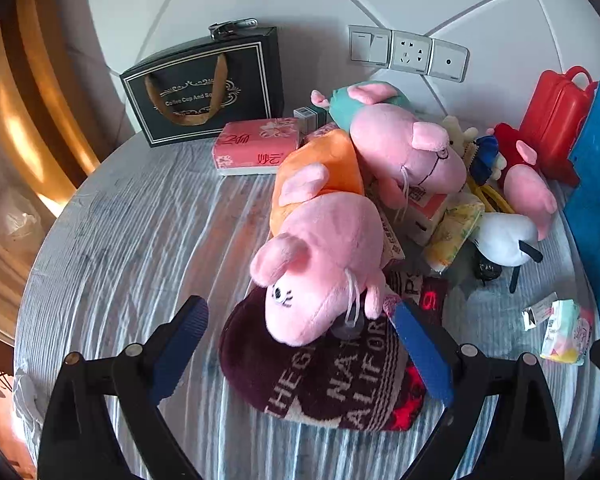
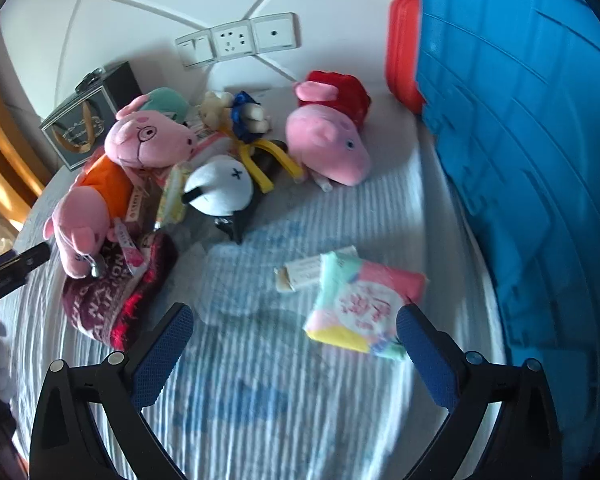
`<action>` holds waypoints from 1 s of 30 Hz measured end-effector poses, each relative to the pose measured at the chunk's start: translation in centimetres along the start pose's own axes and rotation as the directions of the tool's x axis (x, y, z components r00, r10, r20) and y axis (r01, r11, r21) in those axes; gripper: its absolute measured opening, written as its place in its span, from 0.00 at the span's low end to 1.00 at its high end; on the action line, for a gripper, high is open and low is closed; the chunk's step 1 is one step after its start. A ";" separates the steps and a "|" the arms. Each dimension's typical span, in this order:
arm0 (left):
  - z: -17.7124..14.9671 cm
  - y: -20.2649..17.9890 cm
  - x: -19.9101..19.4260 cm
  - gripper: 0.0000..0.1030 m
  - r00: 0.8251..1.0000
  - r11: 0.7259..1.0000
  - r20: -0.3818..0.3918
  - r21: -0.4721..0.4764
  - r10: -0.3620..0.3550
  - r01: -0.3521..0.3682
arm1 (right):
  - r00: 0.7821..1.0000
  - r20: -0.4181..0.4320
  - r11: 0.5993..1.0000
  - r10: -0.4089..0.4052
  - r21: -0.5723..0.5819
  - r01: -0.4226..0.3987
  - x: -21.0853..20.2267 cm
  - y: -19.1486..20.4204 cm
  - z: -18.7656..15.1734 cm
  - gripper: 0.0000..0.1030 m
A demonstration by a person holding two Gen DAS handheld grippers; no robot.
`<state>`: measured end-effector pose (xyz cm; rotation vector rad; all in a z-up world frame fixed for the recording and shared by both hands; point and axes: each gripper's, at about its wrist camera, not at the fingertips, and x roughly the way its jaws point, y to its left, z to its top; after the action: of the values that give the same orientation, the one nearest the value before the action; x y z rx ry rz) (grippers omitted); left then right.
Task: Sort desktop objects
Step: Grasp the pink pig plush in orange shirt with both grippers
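My left gripper (image 1: 300, 344) is open, its blue pads on either side of a dark knit hat (image 1: 320, 376) with white letters. A pink pig plush in orange (image 1: 324, 240) lies with its head on the hat, between the fingers. My right gripper (image 2: 296, 352) is open above the striped cloth, with a colourful tissue pack (image 2: 360, 308) just inside its right finger (image 2: 428, 360). Behind lie a pig plush with glasses (image 2: 148, 140), a pig plush in red (image 2: 328, 140) and a white round plush (image 2: 220, 190).
A blue plastic crate (image 2: 532, 160) stands at the right, with a red case (image 2: 404, 60) behind it. A black gift bag (image 1: 208, 88) and a pink tissue pack (image 1: 256, 148) sit at the back left. A small wrapped bar (image 2: 304, 274) lies by the tissue pack.
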<state>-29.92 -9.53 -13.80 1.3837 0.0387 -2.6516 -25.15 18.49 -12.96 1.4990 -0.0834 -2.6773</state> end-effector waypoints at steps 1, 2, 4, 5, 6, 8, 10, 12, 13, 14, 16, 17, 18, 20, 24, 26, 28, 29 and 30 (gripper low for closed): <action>0.6 -0.3 0.9 0.93 1.000 1.000 0.001 -0.003 0.004 -0.004 | 1.000 -0.005 1.000 -0.002 -0.016 0.002 0.4 0.6 0.3 1.00; 1.0 -0.5 1.7 0.93 1.000 1.000 0.000 -0.003 0.005 -0.005 | 1.000 -0.011 0.999 -0.005 -0.033 0.005 0.9 1.1 0.7 1.00; 1.6 -0.8 3.6 0.93 1.000 1.000 -0.013 -0.001 0.017 -0.017 | 1.000 -0.024 0.999 -0.005 -0.054 0.004 1.9 2.1 1.2 1.00; 1.8 -0.8 4.3 0.91 1.000 1.000 -0.019 0.007 0.017 -0.016 | 1.000 -0.029 0.998 0.002 -0.066 -0.004 2.5 2.7 1.5 1.00; 1.8 -0.7 4.8 0.77 1.000 1.000 -0.023 0.013 0.013 -0.013 | 0.999 -0.031 0.997 0.007 -0.075 -0.010 2.9 3.1 1.8 1.00; 1.4 0.2 5.6 0.60 0.998 1.000 -0.060 0.004 -0.027 0.028 | 0.999 -0.034 0.995 0.026 -0.095 -0.029 3.8 4.5 2.6 1.00; 0.5 1.6 5.2 0.58 0.997 0.999 -0.057 -0.013 -0.044 0.044 | 0.998 -0.034 0.991 0.059 -0.121 -0.062 4.5 6.0 3.3 1.00; -0.6 3.7 4.3 0.58 0.999 0.999 -0.038 -0.021 -0.037 0.036 | 0.994 -0.034 0.983 0.101 -0.154 -0.105 5.1 7.9 3.9 1.00; -0.9 5.1 3.7 0.58 1.000 0.999 -0.020 -0.027 -0.024 0.023 | 0.991 -0.036 0.975 0.130 -0.177 -0.135 5.4 9.1 4.2 1.00; -1.0 6.3 3.4 0.58 1.000 0.999 -0.009 -0.036 -0.004 0.004 | 0.987 -0.041 0.966 0.157 -0.200 -0.162 5.7 10.2 4.5 1.00; -0.6 9.0 3.1 0.58 0.995 0.994 0.006 -0.049 0.099 -0.099 | 0.978 -0.054 0.945 0.200 -0.253 -0.207 6.5 13.0 4.9 1.00; -0.3 10.2 3.3 0.58 0.988 0.987 0.007 -0.049 0.154 -0.153 | 0.976 -0.056 0.937 0.213 -0.271 -0.220 6.7 14.0 5.1 1.00; -0.1 11.4 3.6 0.58 0.982 0.980 -0.002 -0.057 0.188 -0.188 | 0.972 -0.059 0.927 0.228 -0.291 -0.235 7.1 15.2 5.3 1.00; 0.3 14.2 3.6 0.58 0.982 0.975 -0.029 -0.118 0.185 -0.187 | 0.965 -0.070 0.910 0.252 -0.321 -0.261 7.6 17.4 5.8 1.00; -0.6 16.7 1.6 0.60 0.995 0.968 -0.003 -0.233 0.098 -0.096 | 0.959 -0.075 0.884 0.272 -0.374 -0.280 8.2 20.6 6.3 1.00; -1.1 16.5 1.7 0.72 0.999 0.963 0.005 -0.267 0.039 -0.036 | 0.960 -0.075 0.873 0.271 -0.401 -0.278 8.2 21.7 6.3 1.00; -1.2 15.8 2.6 0.79 0.999 0.964 0.001 -0.264 0.033 -0.031 | 0.960 -0.080 0.864 0.269 -0.420 -0.278 8.4 22.5 6.5 1.00; -1.3 15.4 3.3 0.79 0.999 0.964 -0.022 -0.261 0.047 -0.051 | 0.959 -0.082 0.859 0.273 -0.427 -0.281 8.5 22.8 6.6 1.00; -1.2 15.1 4.0 0.79 0.998 0.962 -0.047 -0.265 0.052 -0.063 | 0.956 -0.084 0.853 0.282 -0.435 -0.290 8.5 23.2 6.6 1.00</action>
<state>-29.02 -24.86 -17.05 1.3255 0.3417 -2.4613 -34.38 -5.31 -14.82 1.2492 0.2677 -2.2459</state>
